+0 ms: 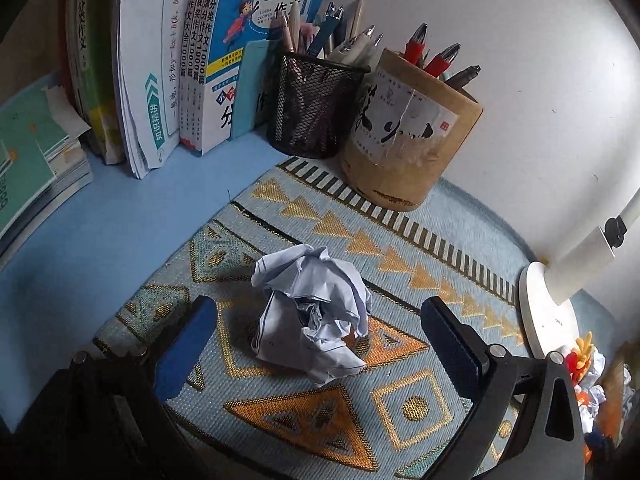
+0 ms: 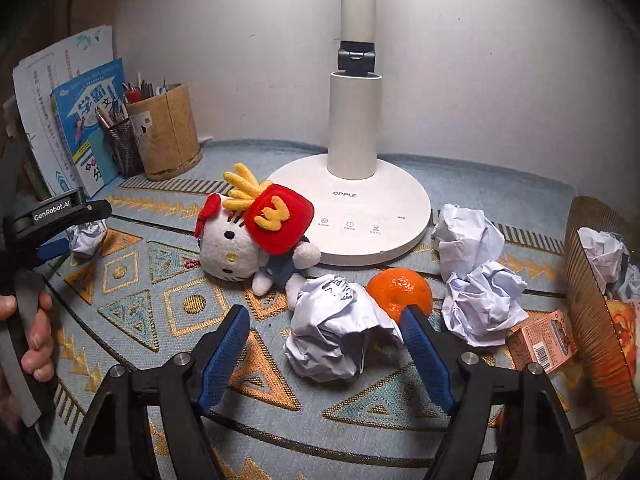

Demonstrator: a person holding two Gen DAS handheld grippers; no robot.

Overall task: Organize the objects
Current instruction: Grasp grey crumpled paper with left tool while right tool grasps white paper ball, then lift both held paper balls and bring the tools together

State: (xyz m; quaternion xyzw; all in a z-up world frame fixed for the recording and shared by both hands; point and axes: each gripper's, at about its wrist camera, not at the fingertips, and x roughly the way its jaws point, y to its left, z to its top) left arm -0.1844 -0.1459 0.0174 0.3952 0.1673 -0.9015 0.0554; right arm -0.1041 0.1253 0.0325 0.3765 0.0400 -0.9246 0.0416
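In the left wrist view we see our left gripper (image 1: pixel 316 324) with its fingers wide apart on both sides of a crumpled paper ball (image 1: pixel 312 320), not touching it; the ball lies on the patterned mat (image 1: pixel 400 248), in front of a mesh pen cup (image 1: pixel 314 100) and a wooden pen holder (image 1: pixel 412 128). In the right wrist view our right gripper (image 2: pixel 324 328) also has its fingers apart around another paper ball (image 2: pixel 336 332), which lies just beside an orange (image 2: pixel 400 288), near a plush toy (image 2: pixel 256 236) and the lamp base (image 2: pixel 360 208).
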